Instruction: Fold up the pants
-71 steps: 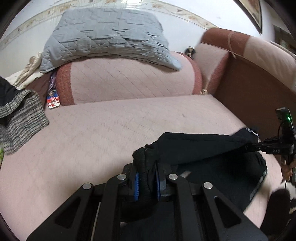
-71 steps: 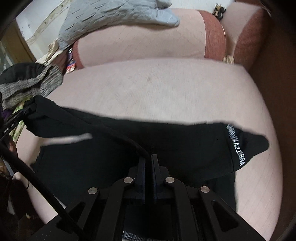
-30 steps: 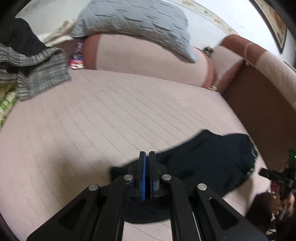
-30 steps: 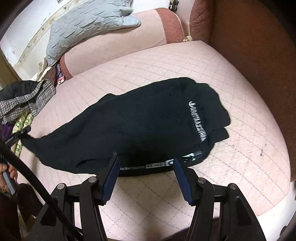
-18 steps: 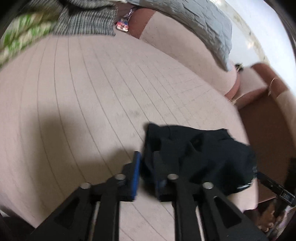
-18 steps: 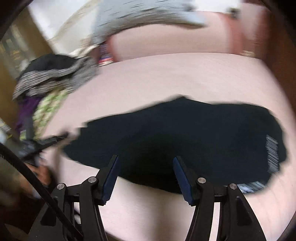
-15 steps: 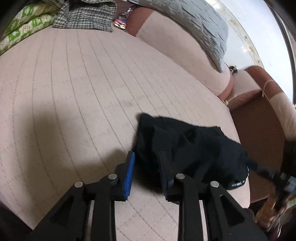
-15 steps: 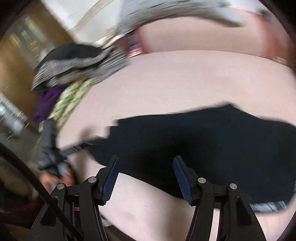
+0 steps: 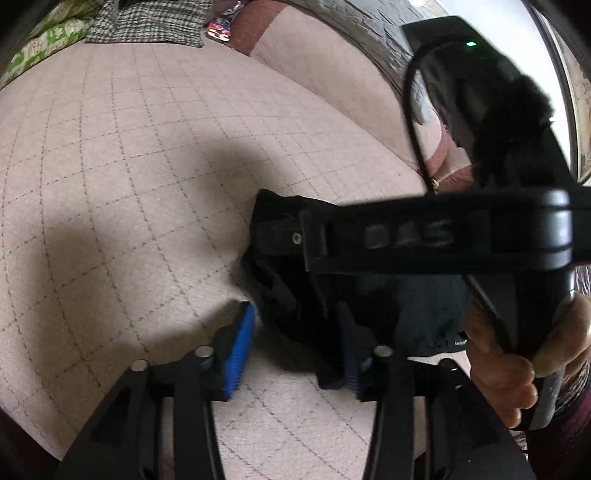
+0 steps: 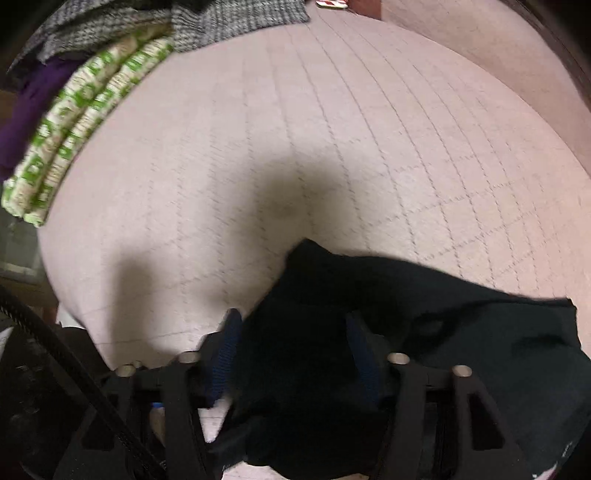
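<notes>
Pants: the black pants (image 9: 295, 295) lie in a soft bunched heap on the pink quilted sofa seat (image 9: 129, 166), near its front edge.
Feel: they look light and floppy, so they will sag and slide.
Where to hold: pinch a thick edge or corner.
Left gripper (image 9: 295, 339): fingers wide apart, holding nothing.
Right gripper (image 10: 291, 350): fingers wide apart over the cloth.
Change: 2.4 s ago both pinched the pants stretched out; now both have let go.

A pink quilted sofa seat (image 10: 332, 110) fills both views. Green-and-white patterned folded cloth (image 10: 74, 122) lies beside a grey checked woven garment (image 10: 229, 18) at its far-left edge
</notes>
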`<act>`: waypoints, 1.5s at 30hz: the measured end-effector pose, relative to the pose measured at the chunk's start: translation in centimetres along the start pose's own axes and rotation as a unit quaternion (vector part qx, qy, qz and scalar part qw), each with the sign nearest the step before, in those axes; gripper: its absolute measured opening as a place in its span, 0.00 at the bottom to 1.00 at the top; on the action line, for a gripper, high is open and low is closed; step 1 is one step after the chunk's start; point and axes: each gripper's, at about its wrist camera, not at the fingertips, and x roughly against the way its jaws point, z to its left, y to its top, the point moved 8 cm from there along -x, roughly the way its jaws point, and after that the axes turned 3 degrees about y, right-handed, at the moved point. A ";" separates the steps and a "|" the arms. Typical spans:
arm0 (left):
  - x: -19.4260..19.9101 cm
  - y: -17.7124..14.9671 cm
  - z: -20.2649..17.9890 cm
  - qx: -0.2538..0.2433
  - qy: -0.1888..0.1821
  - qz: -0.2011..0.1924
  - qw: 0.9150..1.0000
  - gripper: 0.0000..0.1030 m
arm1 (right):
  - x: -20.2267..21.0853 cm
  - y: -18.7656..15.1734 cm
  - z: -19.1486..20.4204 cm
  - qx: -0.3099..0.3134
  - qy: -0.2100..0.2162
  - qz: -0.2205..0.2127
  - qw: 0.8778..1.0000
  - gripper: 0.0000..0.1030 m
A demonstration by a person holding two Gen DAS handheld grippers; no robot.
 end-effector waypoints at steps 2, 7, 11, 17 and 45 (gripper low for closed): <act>0.0 -0.2 -0.5 -0.018 0.010 0.001 1.000 0.39 | 0.1 -0.4 -0.5 -0.003 -0.009 -0.003 1.000 0.27; 0.7 -0.1 -1.7 -0.039 0.009 -0.014 0.999 0.16 | 2.8 -0.8 -0.5 -0.024 0.009 -0.037 0.999 0.19; 2.4 0.9 -1.4 -0.027 -0.011 -0.045 0.999 0.16 | 5.2 0.1 0.0 -0.037 0.026 -0.075 0.996 0.18; 2.7 1.8 -0.3 0.009 -0.037 -0.044 0.998 0.17 | 4.6 1.7 -0.4 -0.086 0.069 -0.080 0.991 0.18; 3.8 2.9 2.8 0.054 0.013 -0.087 0.995 0.39 | 5.0 3.5 -0.5 -0.160 0.320 -0.109 0.927 0.68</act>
